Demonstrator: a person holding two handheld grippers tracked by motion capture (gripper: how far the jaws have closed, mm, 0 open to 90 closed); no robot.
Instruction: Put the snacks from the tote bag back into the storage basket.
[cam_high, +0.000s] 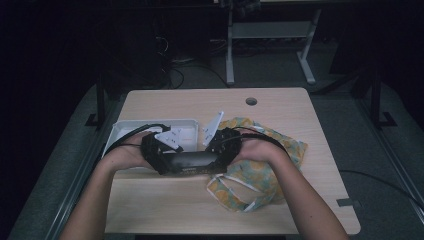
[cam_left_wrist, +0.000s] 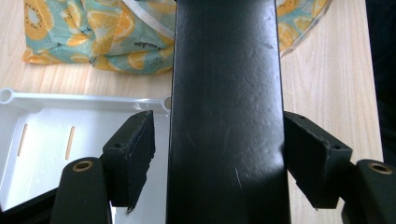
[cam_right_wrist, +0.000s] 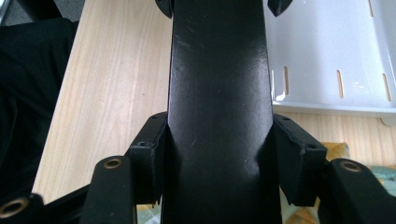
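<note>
A white slotted tray (cam_high: 185, 127) sits toward the wooden table's (cam_high: 280, 107) left edge, a citrus-print cloth bag (cam_high: 272, 167) crumpled just beside it.

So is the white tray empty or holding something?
Empty as far as visible: the white tray shows a bare slotted floor; the black case hangs over its front edge.

At the frame's centre, a long case (cam_high: 192, 161) spans between the left gripper (cam_high: 159, 150) and right gripper (cam_high: 220, 145). A tray (cam_high: 125, 129) lies behind, left of centre; a bag (cam_high: 260, 170) lies right, under the right forearm.
</note>
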